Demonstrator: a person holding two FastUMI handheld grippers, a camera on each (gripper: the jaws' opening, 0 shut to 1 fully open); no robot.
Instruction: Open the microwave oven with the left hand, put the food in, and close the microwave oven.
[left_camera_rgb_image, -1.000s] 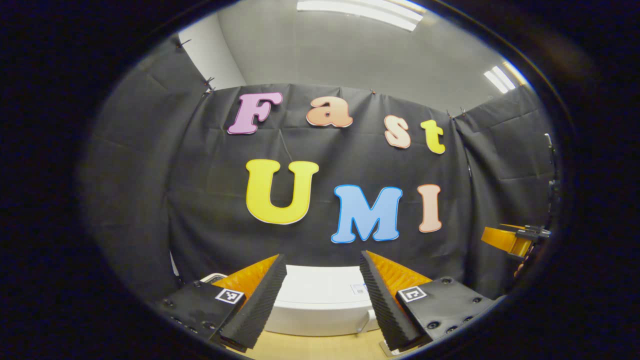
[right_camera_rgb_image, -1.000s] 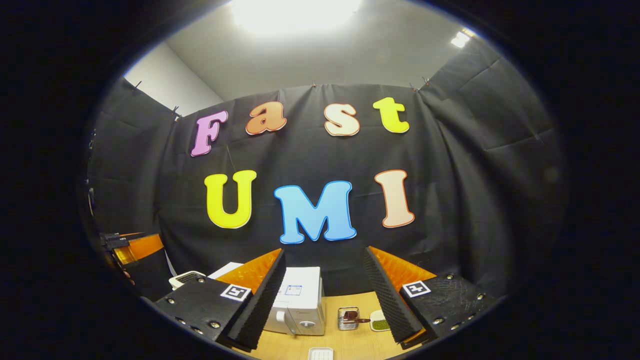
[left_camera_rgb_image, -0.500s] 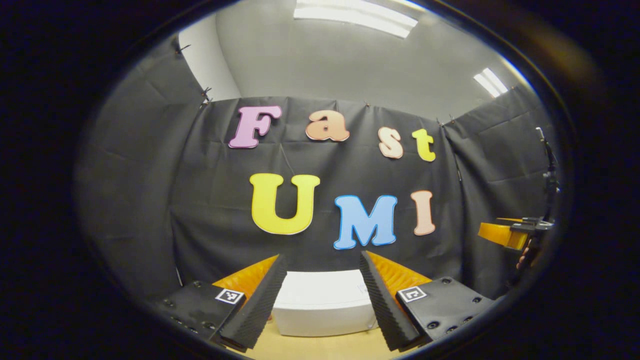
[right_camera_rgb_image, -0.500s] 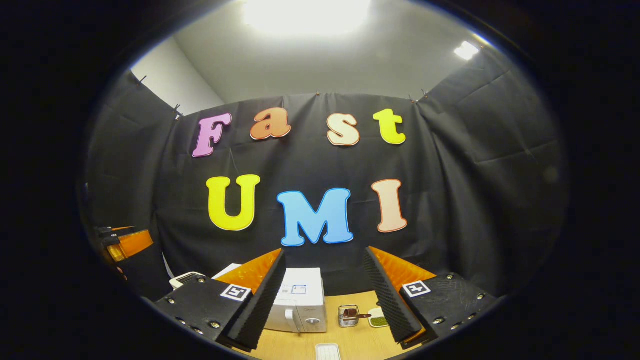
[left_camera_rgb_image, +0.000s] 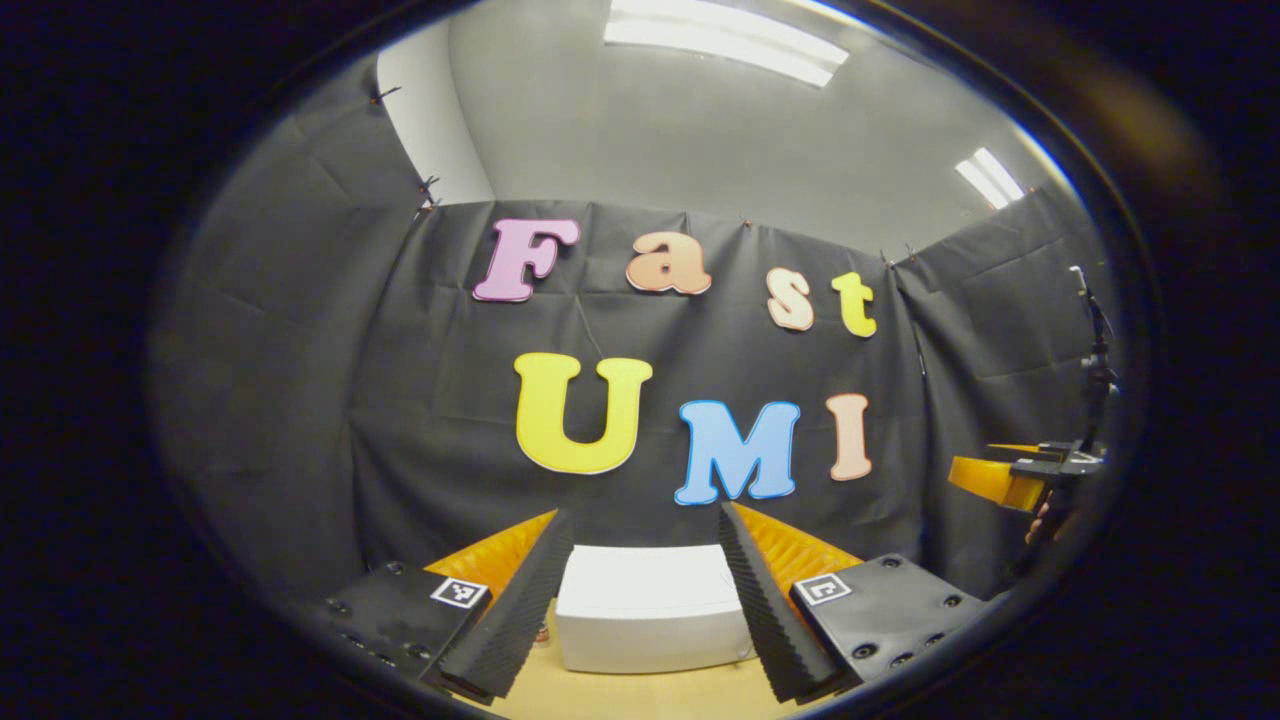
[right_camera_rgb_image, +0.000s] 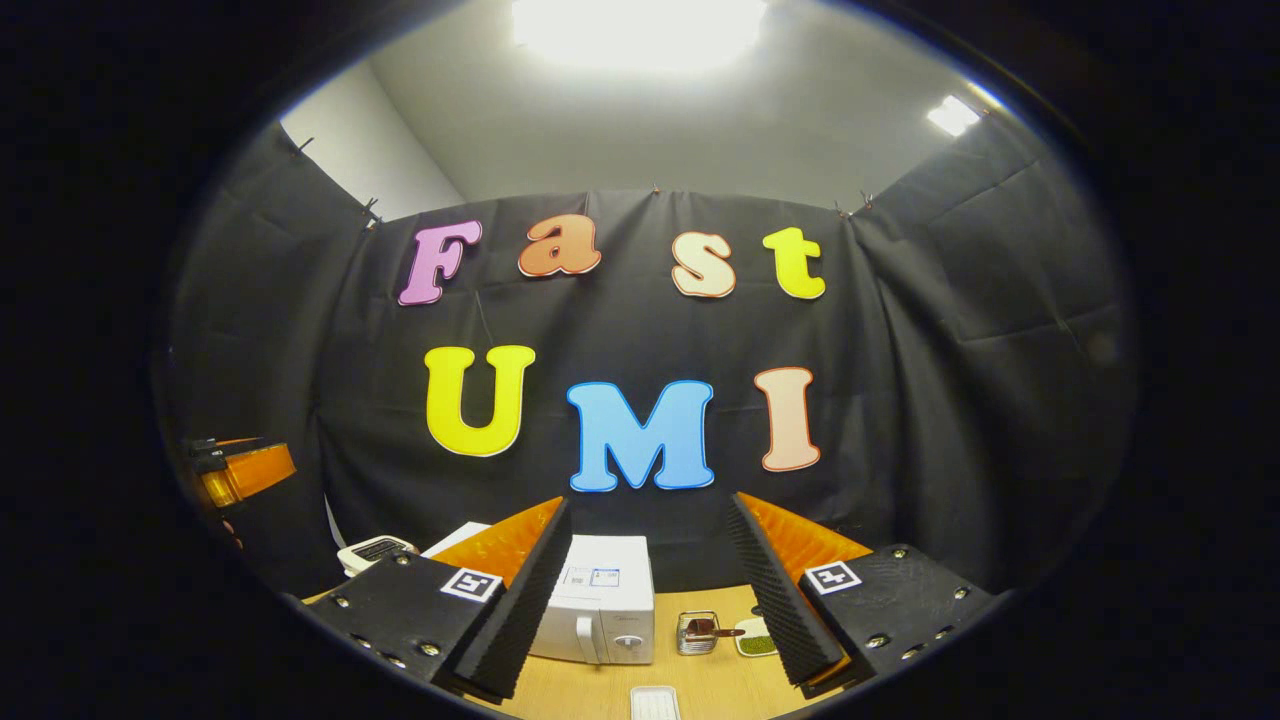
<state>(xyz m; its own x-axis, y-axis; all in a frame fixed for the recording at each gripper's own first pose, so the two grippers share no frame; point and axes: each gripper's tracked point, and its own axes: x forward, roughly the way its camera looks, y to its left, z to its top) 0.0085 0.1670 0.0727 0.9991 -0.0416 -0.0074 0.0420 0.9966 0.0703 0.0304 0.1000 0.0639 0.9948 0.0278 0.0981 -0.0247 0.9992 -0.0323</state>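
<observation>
The white microwave oven (left_camera_rgb_image: 645, 610) stands on a wooden table, door closed, seen between my left gripper's fingers. My left gripper (left_camera_rgb_image: 640, 610) is open, held well short of it and above the table. In the right gripper view the microwave oven (right_camera_rgb_image: 603, 600) sits left of centre with its handle and knob facing me. My right gripper (right_camera_rgb_image: 650, 600) is open with nothing between its fingers. A small metal container with dark food (right_camera_rgb_image: 697, 632) and a small dish of green food (right_camera_rgb_image: 757, 640) lie to the oven's right. The other gripper (right_camera_rgb_image: 240, 470) hangs at far left.
A white tray (right_camera_rgb_image: 655, 702) lies at the near table edge. A small white device (right_camera_rgb_image: 372, 552) sits left of the oven. The wooden table (right_camera_rgb_image: 705, 680) runs up to the black cloth wall. The right gripper (left_camera_rgb_image: 1020, 475), with a hand, appears at far right in the left gripper view.
Both views have tilted slightly and drawn back: the microwave looks smaller and more centred between the left fingers. Both grippers stay open.
</observation>
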